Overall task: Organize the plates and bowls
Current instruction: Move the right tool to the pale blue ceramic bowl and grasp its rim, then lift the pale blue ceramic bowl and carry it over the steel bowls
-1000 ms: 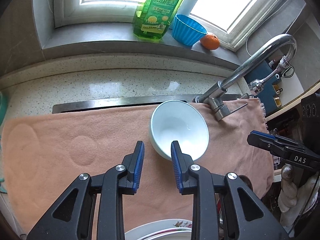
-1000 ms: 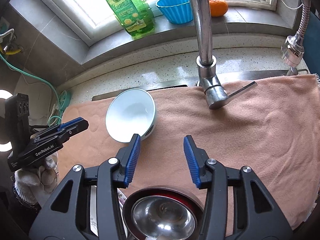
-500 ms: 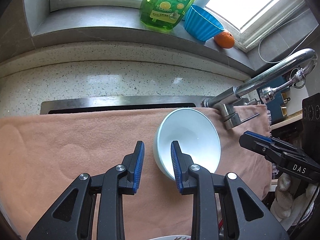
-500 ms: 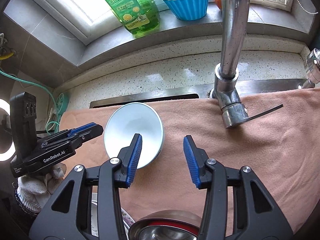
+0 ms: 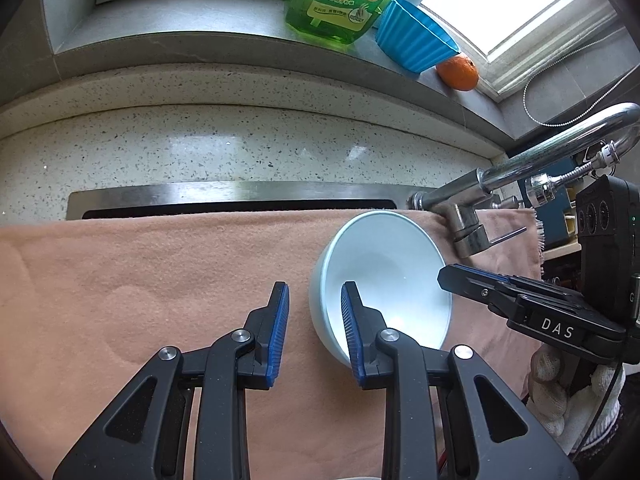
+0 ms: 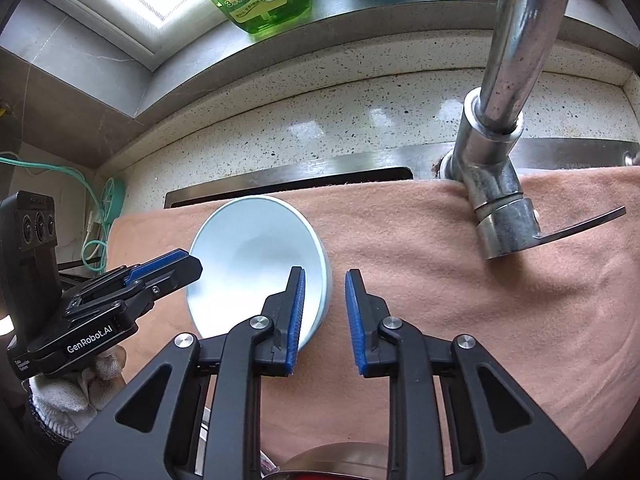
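Peach towel [image 5: 160, 272] under white bowl [image 5: 384, 276]; both grippers [image 5: 312, 316] [image 6: 324, 304] spread, straddling its rim.

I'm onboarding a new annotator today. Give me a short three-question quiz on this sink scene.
1. True or false: the white bowl rests on the peach towel.
2. Beside the blue cup on the sill lies: A) an orange B) a sponge C) a spoon
3. Are the left gripper and right gripper open or shut?

Key: 1 true. 2 A, the orange. 3 Both open, each straddling the bowl's rim.
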